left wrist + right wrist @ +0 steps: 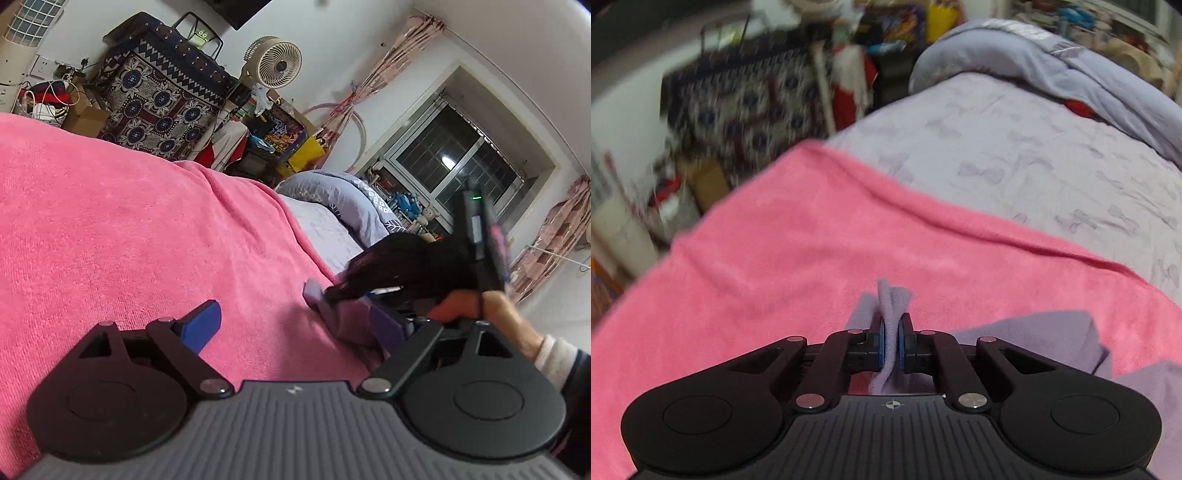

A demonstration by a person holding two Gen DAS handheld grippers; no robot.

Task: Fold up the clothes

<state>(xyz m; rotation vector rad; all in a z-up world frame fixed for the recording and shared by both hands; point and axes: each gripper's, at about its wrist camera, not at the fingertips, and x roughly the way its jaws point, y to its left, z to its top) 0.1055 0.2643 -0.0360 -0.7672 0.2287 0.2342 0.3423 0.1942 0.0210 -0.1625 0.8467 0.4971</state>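
Note:
A lilac garment (pixel 1052 332) lies crumpled on a pink towel (pixel 812 240) spread over the bed. My right gripper (pixel 892 343) is shut on a fold of that lilac garment, and the pinched cloth sticks up between the blue pads. In the left wrist view the right gripper (pixel 327 293), held by a hand (pixel 461 302), pinches the lilac garment (pixel 347 321) at the pink towel's (pixel 129 221) right edge. My left gripper (pixel 295 326) stands open low over the towel. The cloth lies just beside its right finger, and nothing is between its pads.
Beyond the towel lies a lilac bedsheet (pixel 1034 166) with a bunched grey-blue duvet (pixel 1015 55) at its far end. Past the bed stand a cabinet under a patterned cloth (pixel 162 96), a fan (pixel 277 62), floor clutter and a dark window (pixel 454 158).

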